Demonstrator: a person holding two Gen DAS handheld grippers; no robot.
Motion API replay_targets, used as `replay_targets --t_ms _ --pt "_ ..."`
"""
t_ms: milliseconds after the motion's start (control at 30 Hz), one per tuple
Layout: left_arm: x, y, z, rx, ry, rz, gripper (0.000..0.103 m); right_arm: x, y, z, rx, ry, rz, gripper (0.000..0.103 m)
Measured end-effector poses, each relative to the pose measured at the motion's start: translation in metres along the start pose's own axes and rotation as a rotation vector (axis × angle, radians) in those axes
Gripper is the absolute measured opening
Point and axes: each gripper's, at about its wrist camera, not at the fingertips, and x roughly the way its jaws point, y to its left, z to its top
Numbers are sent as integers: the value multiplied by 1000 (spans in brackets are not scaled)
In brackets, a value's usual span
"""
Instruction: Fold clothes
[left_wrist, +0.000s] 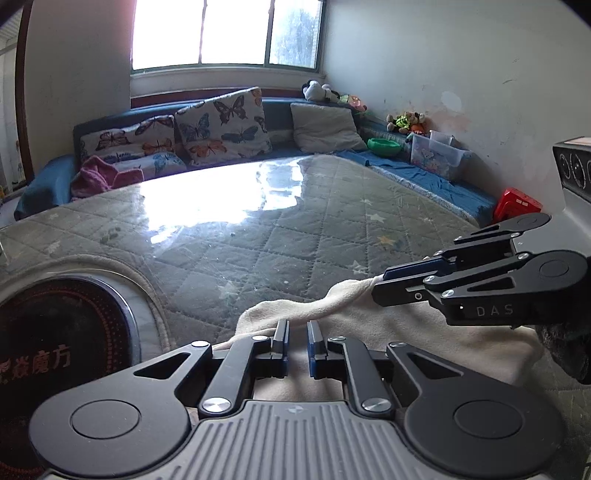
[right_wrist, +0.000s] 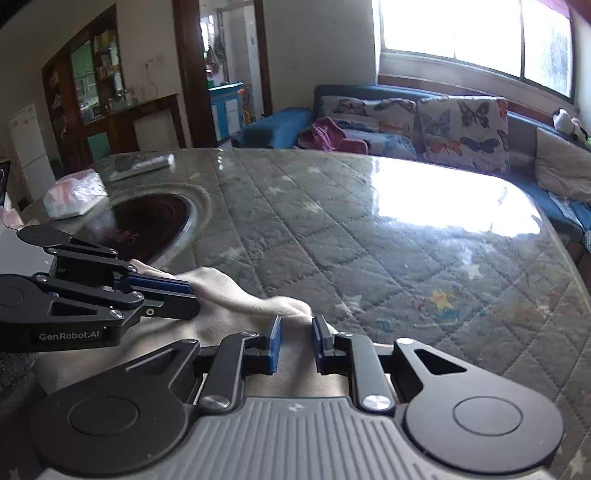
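From the left wrist, the left gripper (left_wrist: 297, 341) sat low over a cream cloth (left_wrist: 388, 332) that lay on the near edge of the quilted table (left_wrist: 277, 236); its blue-padded fingers (left_wrist: 281, 341) stood a narrow gap apart, with the cloth's raised edge running between them, though whether the pads actually pressed the fabric could not be told from this view; to the right, the right gripper (left_wrist: 380, 282) came in sideways, its jaws nearly together and pinching a drawn-out corner of the cloth, which stretched in a ridge toward the left gripper; a dark round cooktop (left_wrist: 62, 332) was set into the table at the left.

From the right wrist, the right gripper (right_wrist: 296, 343) had its fingers (right_wrist: 274, 343) slightly apart with a fold of the cloth (right_wrist: 258, 299) bunched between the tips; its grip looked light; the left gripper (right_wrist: 194, 299) reached in from the left, its jaws pressed close on the cloth's edge; the cloth lay at the near rim of the table (right_wrist: 369, 229), just beside the cooktop (right_wrist: 147, 218).
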Motion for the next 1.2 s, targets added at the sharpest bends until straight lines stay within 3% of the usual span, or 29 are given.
replay_targets --t_ms 267,400,800,967,1200 --pt "7 18 -3 -51 17 42 12 23 17 6 -35 33 35 17" --pt "-11 21 -4 -55 -19 44 12 6 17 7 -39 5 43 17" --pt "-63 -36 -33 51 -55 -138 12 -64 44 -33 -102 -31 90 17" --pt "-53 -42 -44 56 -18 -134 12 -70 59 -50 -147 -50 70 17" --pt "-47 -40 -52 57 1 -125 13 -59 60 -66 -117 -50 60 17"
